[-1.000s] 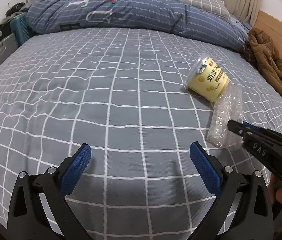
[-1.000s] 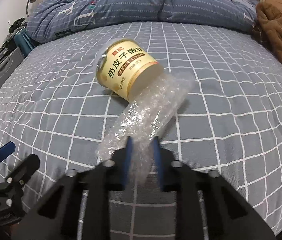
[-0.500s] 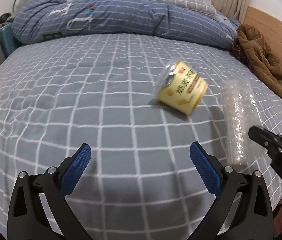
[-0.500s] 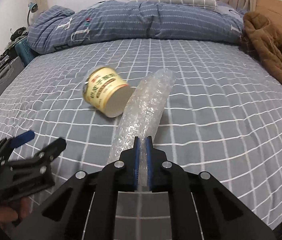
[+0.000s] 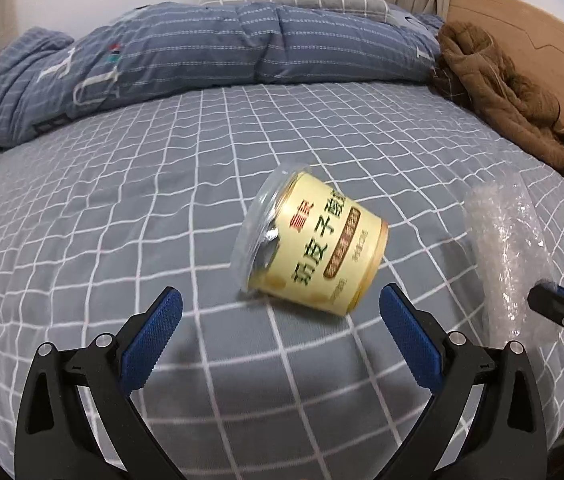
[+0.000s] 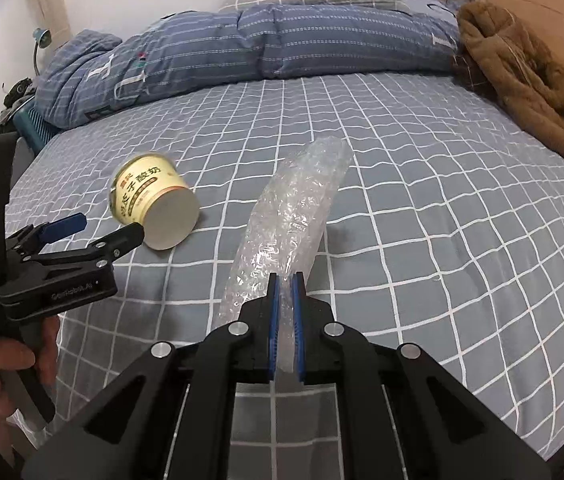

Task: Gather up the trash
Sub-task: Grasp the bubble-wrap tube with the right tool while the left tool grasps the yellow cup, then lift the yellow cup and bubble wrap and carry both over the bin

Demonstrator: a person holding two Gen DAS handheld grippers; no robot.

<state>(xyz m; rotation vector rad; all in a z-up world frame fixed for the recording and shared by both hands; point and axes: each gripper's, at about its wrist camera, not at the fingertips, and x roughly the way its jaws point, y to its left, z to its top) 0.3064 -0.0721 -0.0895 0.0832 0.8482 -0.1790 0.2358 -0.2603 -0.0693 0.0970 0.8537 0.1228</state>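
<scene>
The right gripper has its fingers clamped on one end of the bubble wrap, lifting it clear of the bed. The left gripper, fingers spread wide, lines up on the toppled yogurt cup, probably the next pickup.

Black gripper, blue pads

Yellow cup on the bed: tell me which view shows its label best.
The left wrist view. There the yellow cup lies on its side near the middle, close up, with its printed side and clear lid facing the camera. The right wrist view shows it smaller and farther left, mostly its plain bottom and a sliver of label.
</scene>
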